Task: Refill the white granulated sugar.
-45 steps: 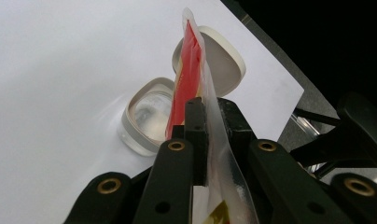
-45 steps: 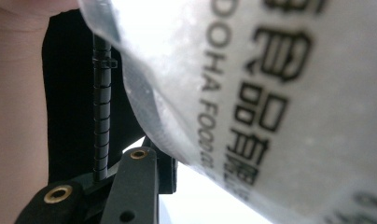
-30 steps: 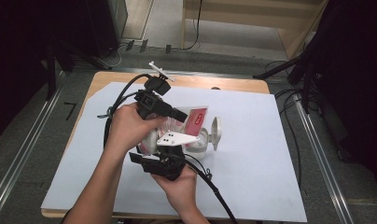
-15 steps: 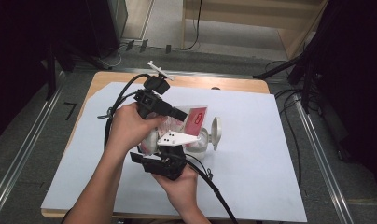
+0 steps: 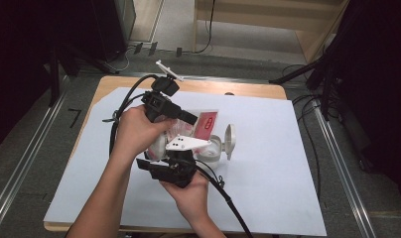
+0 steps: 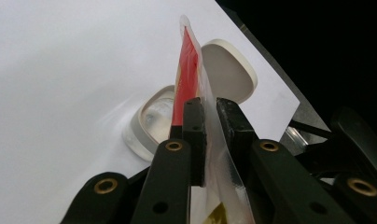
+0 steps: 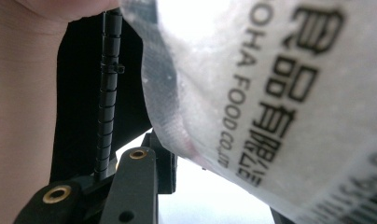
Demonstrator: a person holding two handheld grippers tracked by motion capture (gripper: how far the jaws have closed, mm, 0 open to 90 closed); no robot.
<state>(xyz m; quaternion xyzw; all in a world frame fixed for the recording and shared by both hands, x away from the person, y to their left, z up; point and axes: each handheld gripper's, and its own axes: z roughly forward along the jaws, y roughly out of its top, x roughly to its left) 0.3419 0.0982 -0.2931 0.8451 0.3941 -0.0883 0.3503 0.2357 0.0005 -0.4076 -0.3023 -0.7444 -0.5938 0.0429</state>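
Observation:
A food pouch [image 5: 206, 124], red on one face and clear plastic with printing on the other, is held up over the table. My left gripper [image 6: 207, 109] is shut on the pouch [image 6: 186, 65], near its lower edge; in the high view it [image 5: 192, 119] reaches in from the left. Below it stands a clear round container [image 6: 151, 122] with its white lid [image 6: 229, 70] hinged open. My right gripper [image 5: 181, 154] sits just under the pouch, jaws apart. Its left jaw stands clear beside the printed pouch [image 7: 280, 93], which hides the other jaw.
A white sheet [image 5: 288, 163] covers the wooden table [image 5: 248, 89]. The container [image 5: 212, 151] and its lid [image 5: 230, 141] stand near the middle of it. Black cables [image 5: 223, 196] trail from both grippers. Dark stands and cables line the floor at the right.

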